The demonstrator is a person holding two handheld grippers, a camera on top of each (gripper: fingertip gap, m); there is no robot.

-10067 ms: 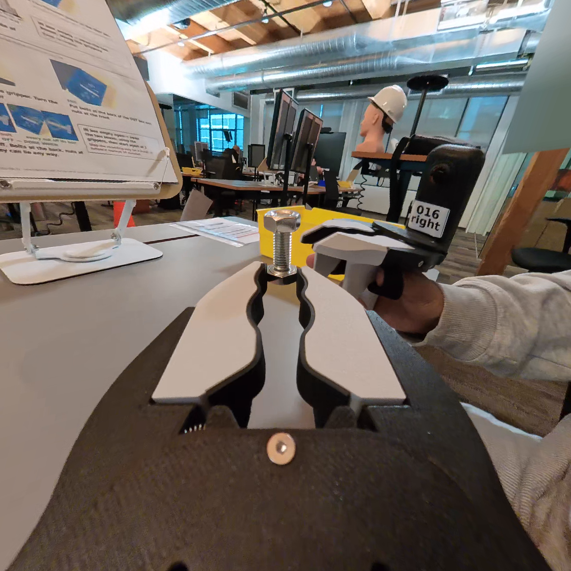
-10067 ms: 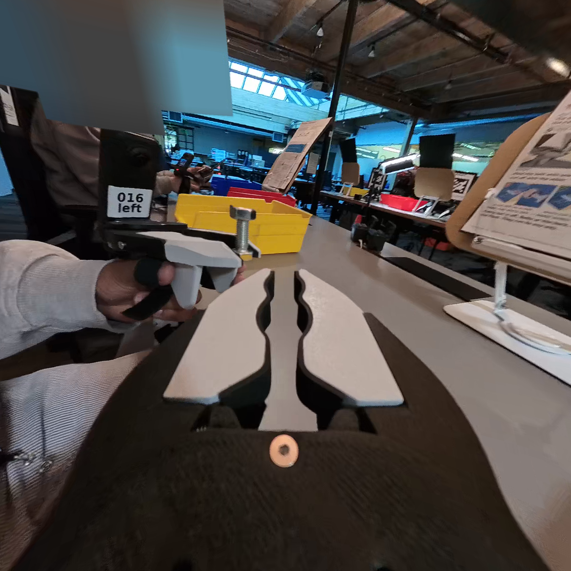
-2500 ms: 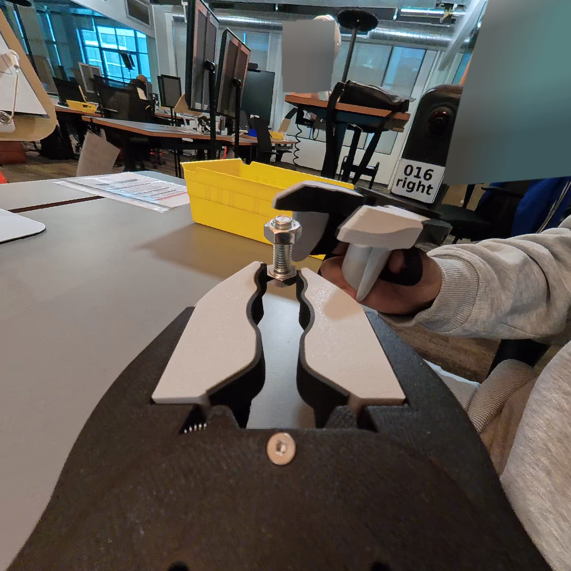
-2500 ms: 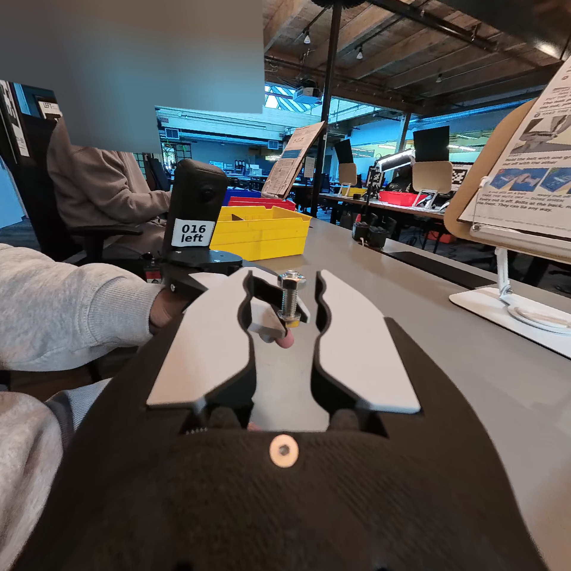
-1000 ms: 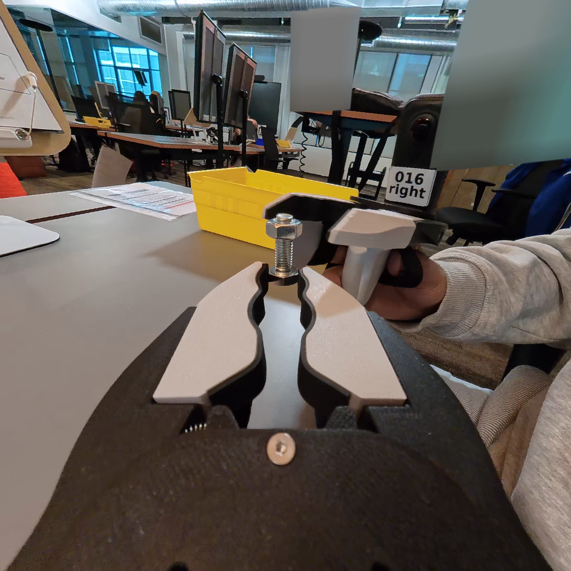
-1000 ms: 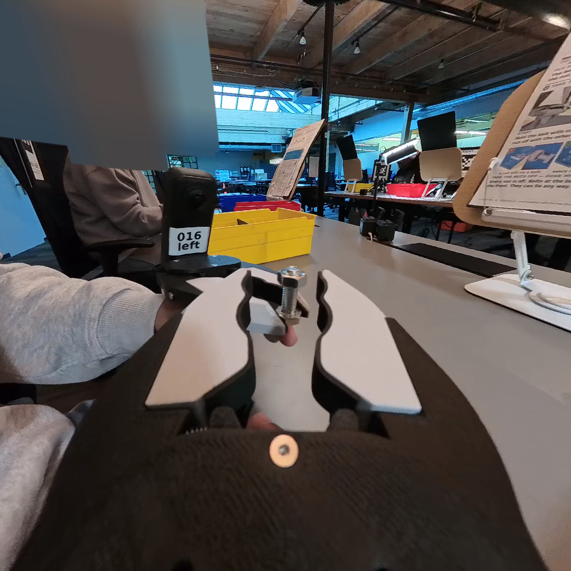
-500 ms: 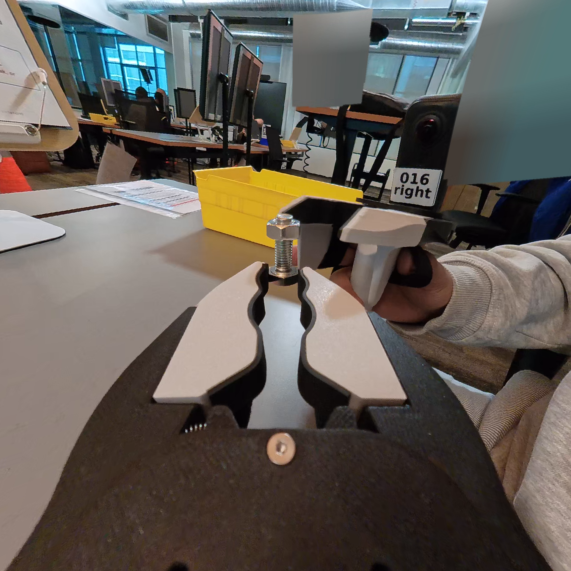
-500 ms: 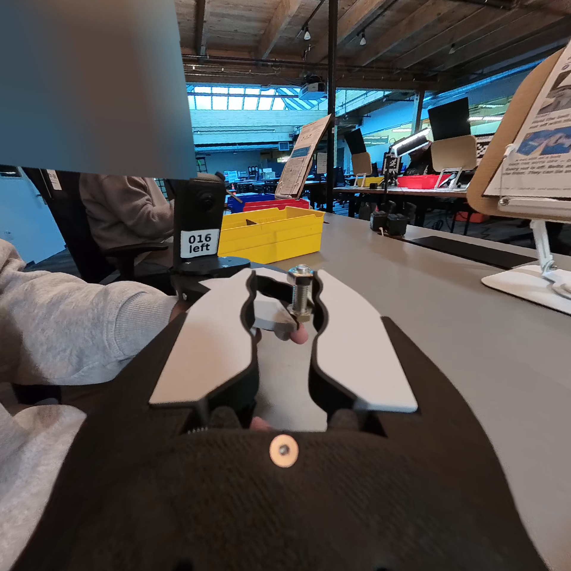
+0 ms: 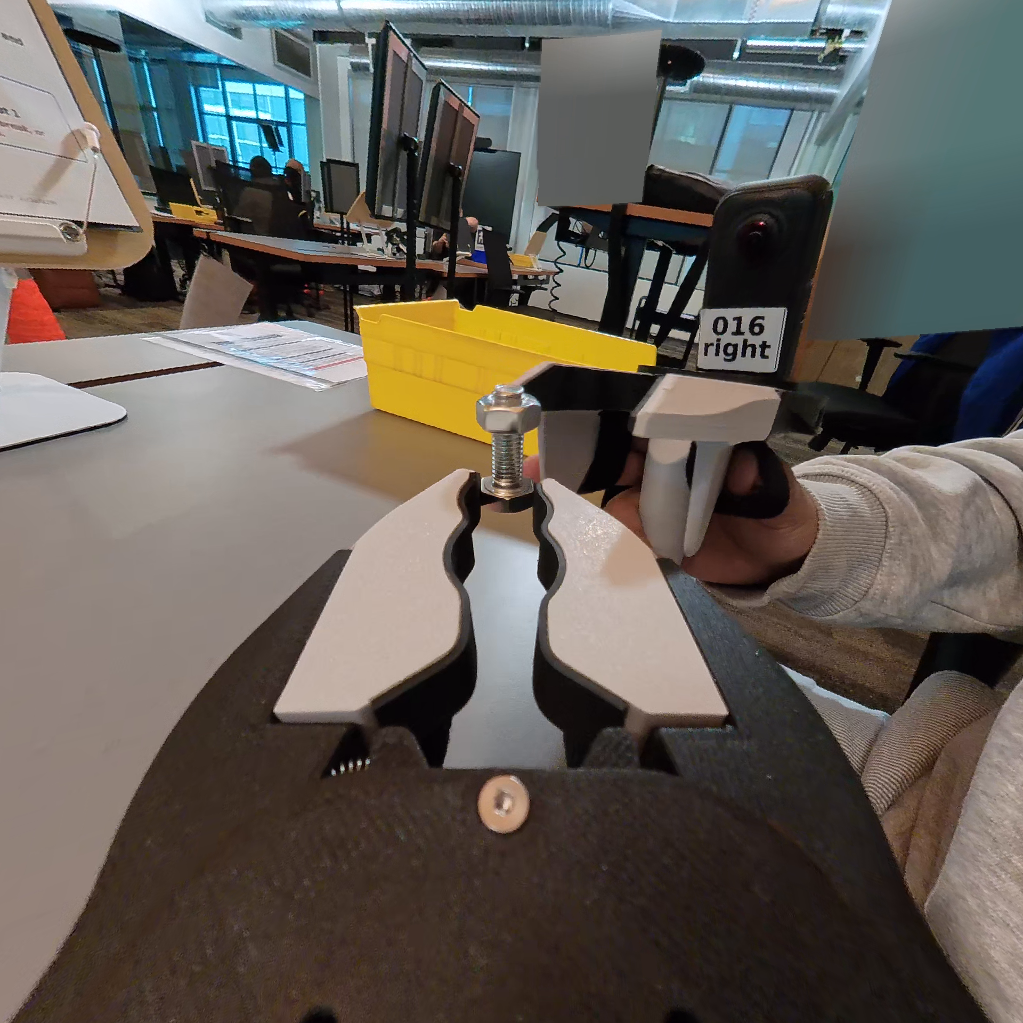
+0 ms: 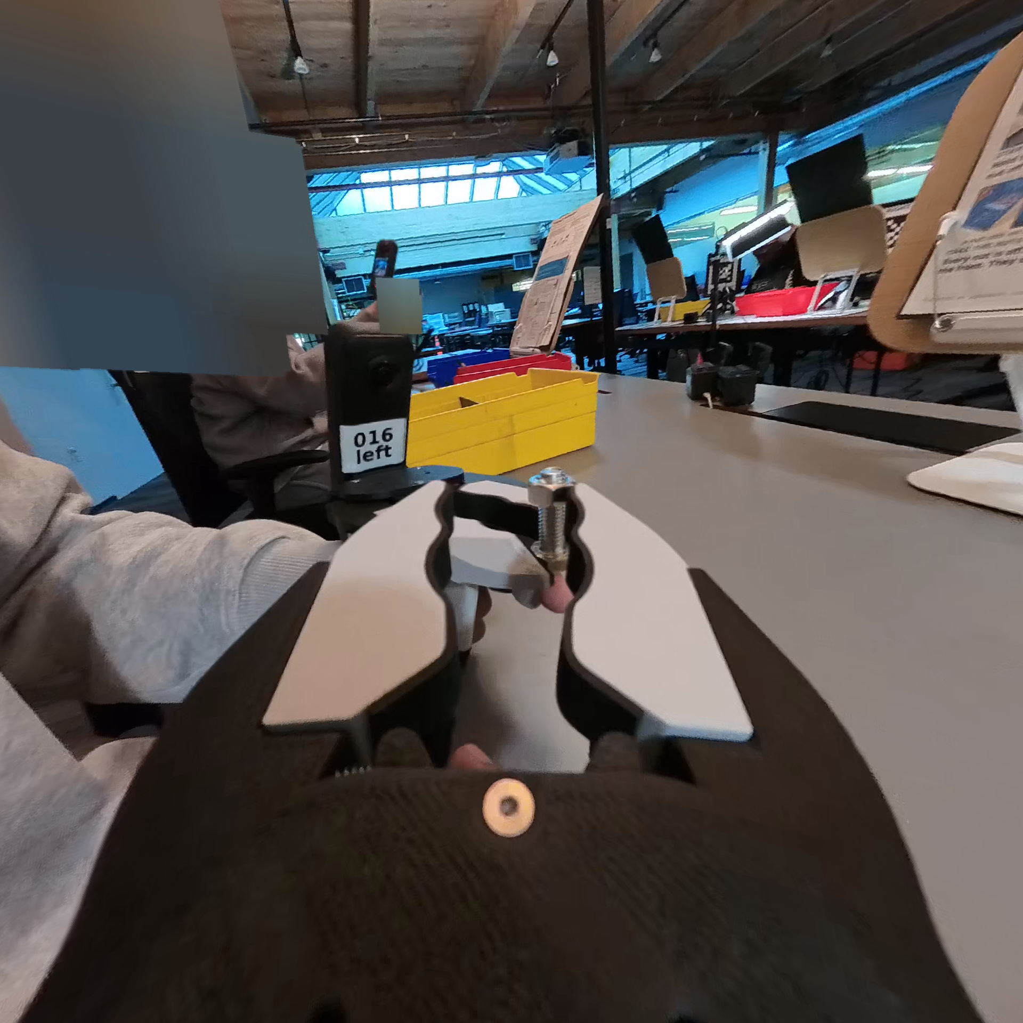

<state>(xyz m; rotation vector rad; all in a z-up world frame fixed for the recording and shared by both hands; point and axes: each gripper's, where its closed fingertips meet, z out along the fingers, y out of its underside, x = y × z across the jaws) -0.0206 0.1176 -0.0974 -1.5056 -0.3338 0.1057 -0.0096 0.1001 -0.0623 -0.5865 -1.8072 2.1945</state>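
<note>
While the left tool [image 9: 506, 490] grips the head of an upright bolt [image 9: 506, 459] above the grey bench [image 9: 166, 526], a nut [image 9: 507, 412] sits near the top of the threads. The right tool [image 10: 509, 520] stands parted around the nut, seemingly touching only one finger. A yellow bin [image 10: 515, 420] stands farther back on the bench; its contents are hidden, though a divider shows.

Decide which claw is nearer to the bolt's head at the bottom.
Left. The left claw grips the bolt by its head; the right claw is open around the threaded shaft higher up, below the nut.
</note>
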